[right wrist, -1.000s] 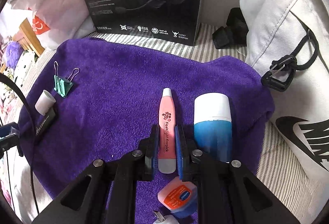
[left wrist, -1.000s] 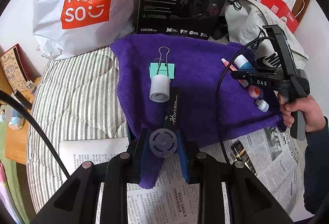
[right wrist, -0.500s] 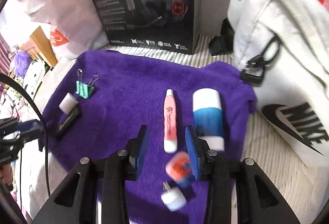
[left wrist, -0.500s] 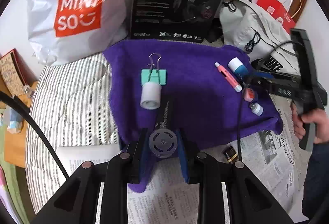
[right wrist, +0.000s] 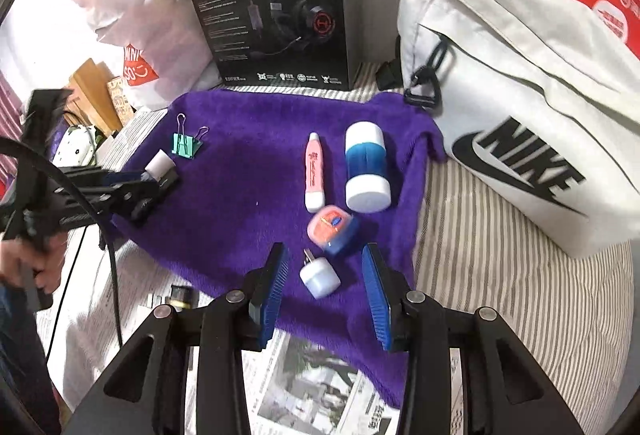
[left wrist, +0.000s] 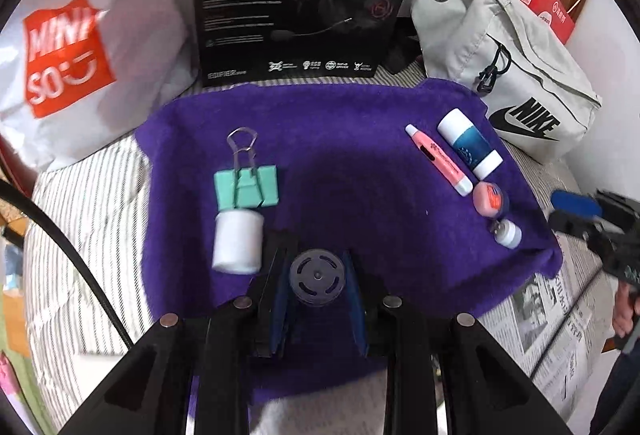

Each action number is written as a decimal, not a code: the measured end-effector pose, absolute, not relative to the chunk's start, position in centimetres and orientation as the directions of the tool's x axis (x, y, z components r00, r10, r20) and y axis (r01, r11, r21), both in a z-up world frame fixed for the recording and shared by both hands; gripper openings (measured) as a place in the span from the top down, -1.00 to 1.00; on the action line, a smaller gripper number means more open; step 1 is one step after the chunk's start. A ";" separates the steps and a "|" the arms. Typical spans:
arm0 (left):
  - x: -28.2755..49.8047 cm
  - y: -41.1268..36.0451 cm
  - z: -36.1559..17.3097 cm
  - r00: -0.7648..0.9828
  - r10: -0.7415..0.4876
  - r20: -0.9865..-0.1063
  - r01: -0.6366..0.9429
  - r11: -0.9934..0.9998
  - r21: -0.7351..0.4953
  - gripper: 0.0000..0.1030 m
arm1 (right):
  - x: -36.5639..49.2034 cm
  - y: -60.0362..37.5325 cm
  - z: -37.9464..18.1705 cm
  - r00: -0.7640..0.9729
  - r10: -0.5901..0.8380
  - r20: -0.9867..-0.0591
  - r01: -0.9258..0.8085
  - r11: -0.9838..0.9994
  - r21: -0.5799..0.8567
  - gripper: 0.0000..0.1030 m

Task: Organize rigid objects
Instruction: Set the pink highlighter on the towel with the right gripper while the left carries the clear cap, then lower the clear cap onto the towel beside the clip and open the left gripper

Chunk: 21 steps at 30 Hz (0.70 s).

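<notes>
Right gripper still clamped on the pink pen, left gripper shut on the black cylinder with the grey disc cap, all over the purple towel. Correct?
Not quite. The right gripper is open and holds nothing: the right wrist view shows the pink pen lying free on the purple towel, ahead of the blue pads. The rest stands: the left gripper is shut on the black cylinder.

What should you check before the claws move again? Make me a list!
1. Left claw grips the black stick's round end: ok.
2. Right claw empty, jaws apart: ok.
3. Pink pen lies free on the purple towel: ok.
4. Pen beside the blue bottle, not touching: ok.
5. White roll touches the green clip: cannot tell.
6. Where the black stick goes next: cannot tell.
</notes>
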<state>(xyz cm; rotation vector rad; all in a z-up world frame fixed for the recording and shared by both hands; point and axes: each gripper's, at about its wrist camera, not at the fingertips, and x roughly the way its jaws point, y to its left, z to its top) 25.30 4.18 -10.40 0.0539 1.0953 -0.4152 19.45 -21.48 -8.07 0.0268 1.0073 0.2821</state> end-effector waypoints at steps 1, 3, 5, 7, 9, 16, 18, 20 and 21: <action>25.7 3.9 -10.5 0.388 -0.301 -0.871 0.354 0.921 -0.161 0.51 | 19.2 -21.7 -8.1 0.501 0.246 -0.830 -0.214 0.964 0.156 0.25; 26.4 3.5 -10.8 0.384 -0.299 -0.874 0.355 0.921 -0.159 0.51 | 18.8 -22.0 -8.3 0.501 0.249 -0.829 -0.196 0.965 0.172 0.25; 27.2 3.2 -11.1 0.383 -0.299 -0.874 0.355 0.921 -0.160 0.51 | 18.5 -22.4 -8.4 0.501 0.256 -0.827 -0.180 0.965 0.189 0.24; 28.0 2.8 -11.5 0.380 -0.300 -0.875 0.356 0.921 -0.161 0.51 | 18.2 -22.7 -8.5 0.499 0.258 -0.827 -0.166 0.965 0.201 0.24; 28.8 2.3 -11.8 0.382 -0.290 -0.877 0.355 0.923 -0.150 0.51 | 18.0 -22.8 -8.6 0.495 0.258 -0.830 -0.160 0.966 0.204 0.24; 30.5 1.2 -12.8 0.369 -0.272 -0.889 0.369 0.921 -0.128 0.50 | 17.5 -23.3 -9.4 0.480 0.250 -0.841 -0.136 0.968 0.210 0.24; 30.7 1.0 -12.8 0.374 -0.268 -0.888 0.373 0.920 -0.120 0.50 | 17.5 -23.3 -9.6 0.475 0.250 -0.844 -0.134 0.968 0.211 0.24; 30.8 0.9 -12.8 0.376 -0.264 -0.888 0.379 0.919 -0.113 0.50 | 17.5 -23.2 -9.7 0.474 0.249 -0.845 -0.138 0.968 0.208 0.24; 30.8 0.9 -12.8 0.378 -0.261 -0.888 0.382 0.918 -0.107 0.50 | 17.5 -23.1 -9.8 0.473 0.249 -0.845 -0.139 0.968 0.208 0.24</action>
